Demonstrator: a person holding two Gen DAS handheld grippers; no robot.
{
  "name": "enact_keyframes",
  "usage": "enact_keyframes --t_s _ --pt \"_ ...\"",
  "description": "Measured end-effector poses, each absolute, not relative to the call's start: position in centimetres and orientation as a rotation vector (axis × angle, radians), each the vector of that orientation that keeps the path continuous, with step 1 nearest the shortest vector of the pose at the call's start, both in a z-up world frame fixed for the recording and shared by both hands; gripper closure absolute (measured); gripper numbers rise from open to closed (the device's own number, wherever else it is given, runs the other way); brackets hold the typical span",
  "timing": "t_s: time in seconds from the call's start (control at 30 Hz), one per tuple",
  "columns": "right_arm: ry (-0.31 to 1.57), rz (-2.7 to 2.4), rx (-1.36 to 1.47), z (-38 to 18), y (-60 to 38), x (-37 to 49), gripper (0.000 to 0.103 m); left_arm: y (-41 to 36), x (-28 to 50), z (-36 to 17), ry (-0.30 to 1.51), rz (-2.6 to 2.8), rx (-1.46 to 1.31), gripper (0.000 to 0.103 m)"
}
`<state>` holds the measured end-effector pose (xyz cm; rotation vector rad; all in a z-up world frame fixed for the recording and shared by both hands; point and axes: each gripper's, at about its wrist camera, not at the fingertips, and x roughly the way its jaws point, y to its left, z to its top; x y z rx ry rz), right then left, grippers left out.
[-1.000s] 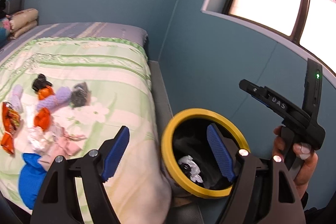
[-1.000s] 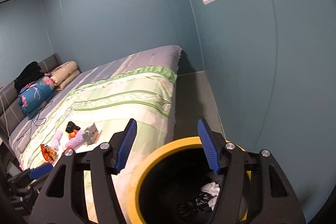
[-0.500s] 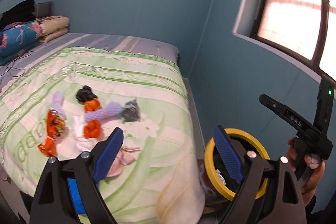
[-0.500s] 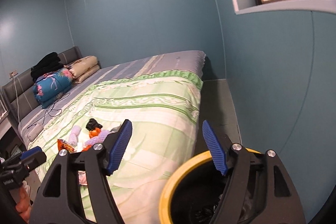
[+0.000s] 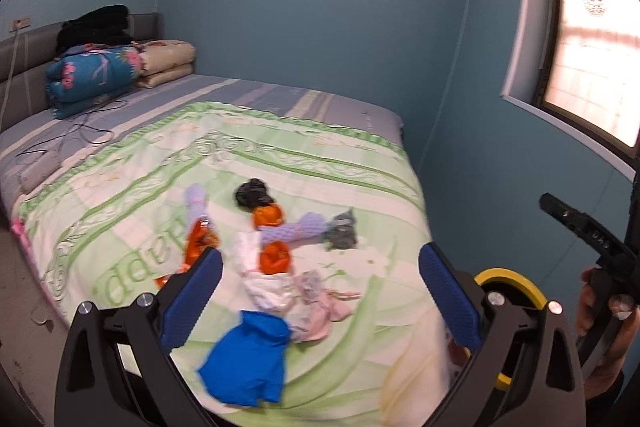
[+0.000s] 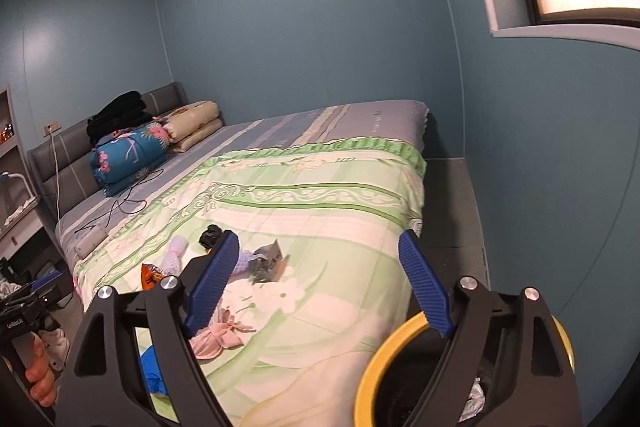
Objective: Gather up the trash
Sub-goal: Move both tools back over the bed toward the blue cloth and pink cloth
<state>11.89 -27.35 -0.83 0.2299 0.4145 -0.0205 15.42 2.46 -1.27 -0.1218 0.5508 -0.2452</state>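
Trash lies on the green quilt: a black crumpled bag, orange wrappers, an orange snack packet and a grey foil wrapper. Purple socks, a pink cloth and a blue cloth lie among them. The yellow-rimmed bin stands beside the bed with crumpled white trash inside. My left gripper hangs over the near end of the bed, jaws opening, nothing between them. My right gripper is above the bin's edge, jaws also opening and empty.
A folded blue floral quilt, pillows and black clothes are stacked at the headboard. A cable and power strip lie on the far part of the bed. A narrow floor strip runs between bed and wall, under a window.
Both views have swung from the bin toward the bed; the bin has slid to the lower right. Both pairs of jaws stand wider apart than before.
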Motion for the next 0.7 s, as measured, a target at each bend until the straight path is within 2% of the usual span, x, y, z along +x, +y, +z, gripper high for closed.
enact_keyframes --t_s 0.37,0.5,0.7 --pt "0.436 0.050 0.197 -0.9 -24.1 13.4 0.023 7.5 14.3 -2.6 0.575 -0.140 -0.120 0.008" --pt "0.458 0.086 0.189 -1.6 -23.0 14.4 0.016 8.4 14.1 -3.6 0.597 -0.126 -0.123 0.008" --pt "0.497 0.101 0.162 -2.7 -21.1 15.7 0.012 9.1 13.9 -5.6 0.631 -0.140 -0.118 0.008"
